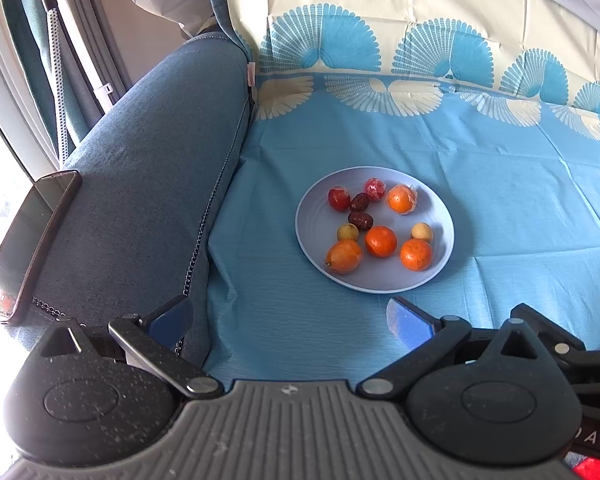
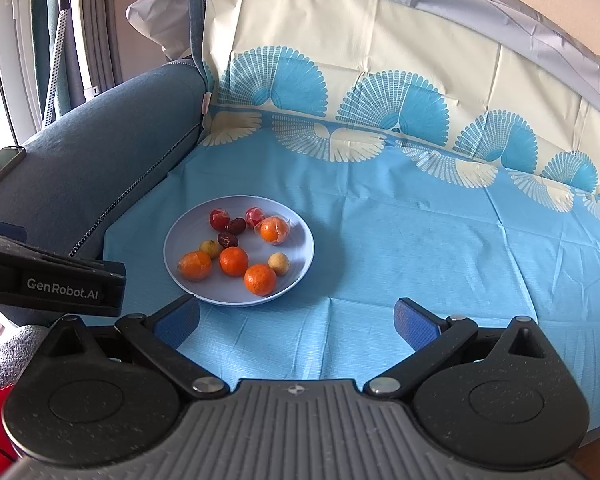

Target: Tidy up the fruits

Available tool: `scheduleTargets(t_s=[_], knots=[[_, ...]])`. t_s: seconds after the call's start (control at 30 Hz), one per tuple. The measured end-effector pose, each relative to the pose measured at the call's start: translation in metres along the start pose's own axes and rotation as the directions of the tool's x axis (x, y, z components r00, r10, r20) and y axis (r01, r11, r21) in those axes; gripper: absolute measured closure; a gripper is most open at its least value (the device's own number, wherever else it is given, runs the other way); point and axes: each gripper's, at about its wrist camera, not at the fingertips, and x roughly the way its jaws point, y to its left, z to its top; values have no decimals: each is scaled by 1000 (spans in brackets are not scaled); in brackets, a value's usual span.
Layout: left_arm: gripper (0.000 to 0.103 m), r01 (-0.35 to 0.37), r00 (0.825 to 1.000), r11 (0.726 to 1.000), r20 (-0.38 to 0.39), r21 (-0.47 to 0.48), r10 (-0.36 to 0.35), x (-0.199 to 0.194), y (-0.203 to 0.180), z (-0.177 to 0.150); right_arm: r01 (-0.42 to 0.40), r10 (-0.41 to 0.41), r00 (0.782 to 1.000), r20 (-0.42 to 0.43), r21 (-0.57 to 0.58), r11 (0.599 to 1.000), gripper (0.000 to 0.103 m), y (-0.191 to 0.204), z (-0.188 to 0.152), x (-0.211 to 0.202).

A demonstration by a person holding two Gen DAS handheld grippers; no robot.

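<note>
Fruits lie on a pale blue plate (image 1: 312,248) near the middle of the left wrist view and left of centre in the right wrist view: four oranges, among them one at the plate's near edge (image 1: 416,255) and one in a clear wrapper at the far side (image 1: 401,199), two small yellowish fruits (image 1: 347,232), two dark dates (image 1: 361,219) and two red fruits (image 1: 339,199). They are mixed loosely across the plate, not grouped by kind, and no second dish shows, so the sorting looks not yet begun, or else everything is already gathered; the pictures alone cannot settle which. The plate sits on a blue tablecloth (image 1: 500,200) with fan patterns spread over a sofa seat. At the left of the frame a denim-blue armrest (image 1: 148,168) carries a phone (image 1: 32,240) on its outer edge. The left gripper (image 1: 290,316) hovers short of the plate, jaws spread wide and empty. The right gripper (image 2: 296,318) hangs just beside it, also gaping and holding nothing, aimed slightly right of the plate.
</note>
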Motion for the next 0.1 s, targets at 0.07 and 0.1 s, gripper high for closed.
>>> scheduleTargets(t_s=[0.07, 0.1], knots=[[0, -3, 1000, 1000, 5, 2, 3, 0, -1, 0, -1, 1, 1000, 0, 1, 1000, 1, 0, 0, 0], [0, -3, 1000, 1000, 4, 2, 3, 0, -1, 0, -1, 1, 1000, 1, 1, 1000, 1, 0, 0, 0]])
